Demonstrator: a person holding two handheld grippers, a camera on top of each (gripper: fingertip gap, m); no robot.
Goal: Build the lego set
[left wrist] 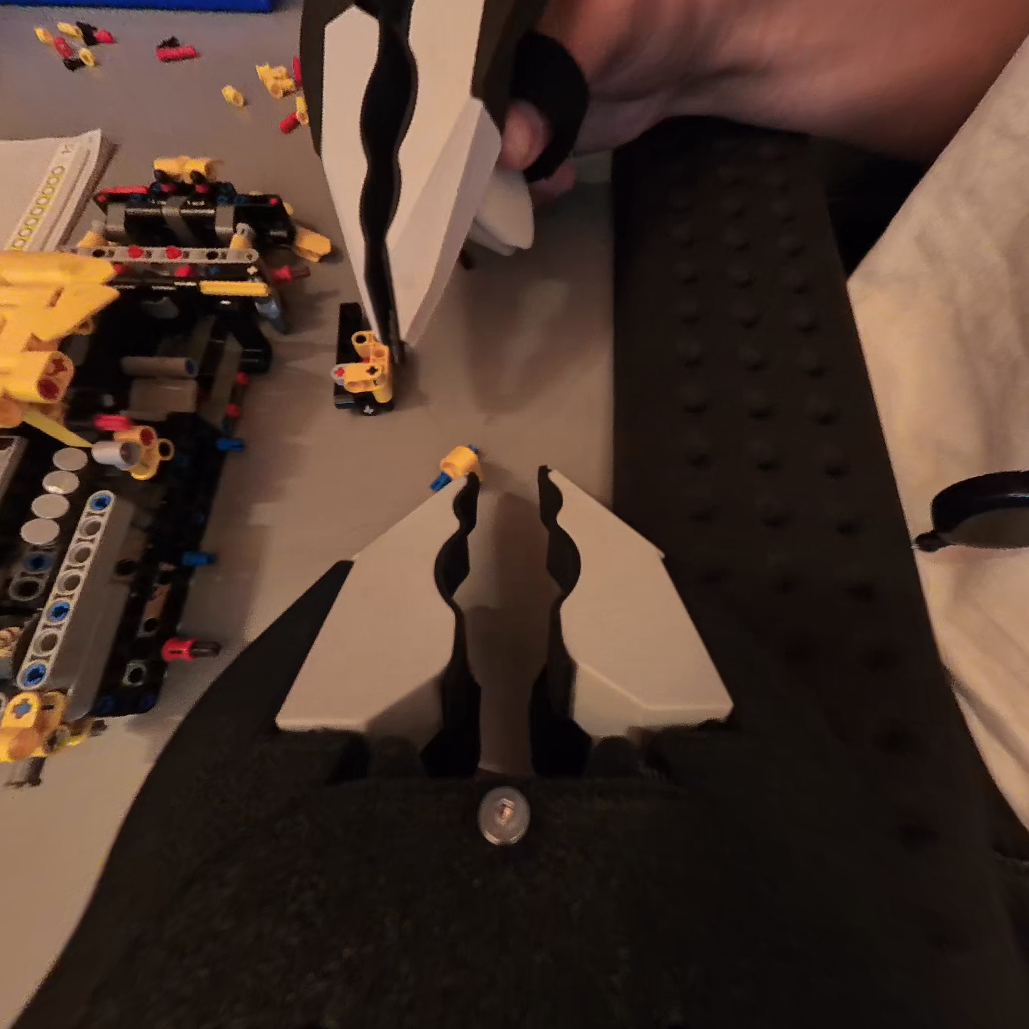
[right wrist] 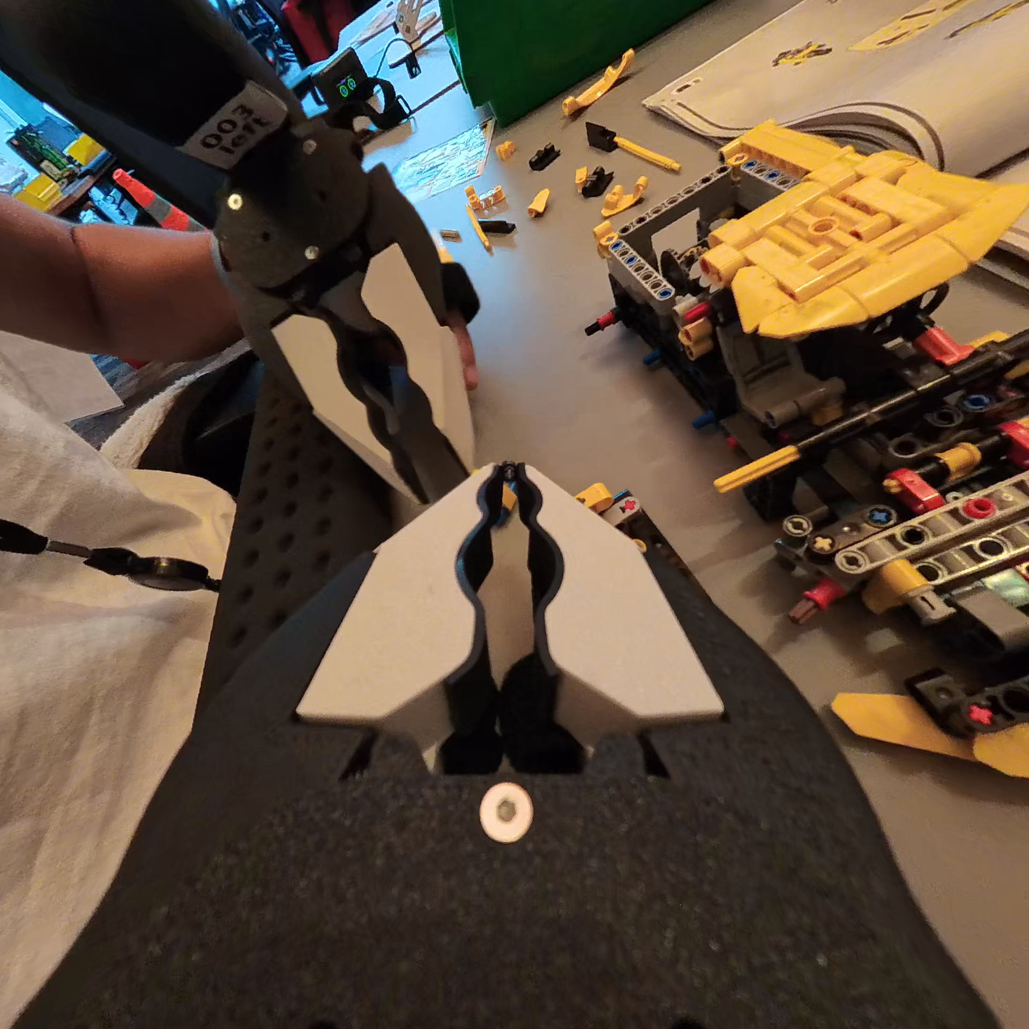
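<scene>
My left gripper is open and empty, low over the grey table. A small yellow connector with a blue pin lies just off its left fingertip. My right gripper is shut, its tips pinching the top of a small black-and-yellow sub-assembly that stands on the table. In the right wrist view only its yellow end shows past the fingers. The right gripper also shows in the left wrist view, reaching down from above. The left gripper also shows in the right wrist view.
The large yellow-and-black model sits beside the work spot. An instruction booklet lies behind it. Loose pieces are scattered farther off. A green box stands at the back. A dark perforated panel and white cloth border the table.
</scene>
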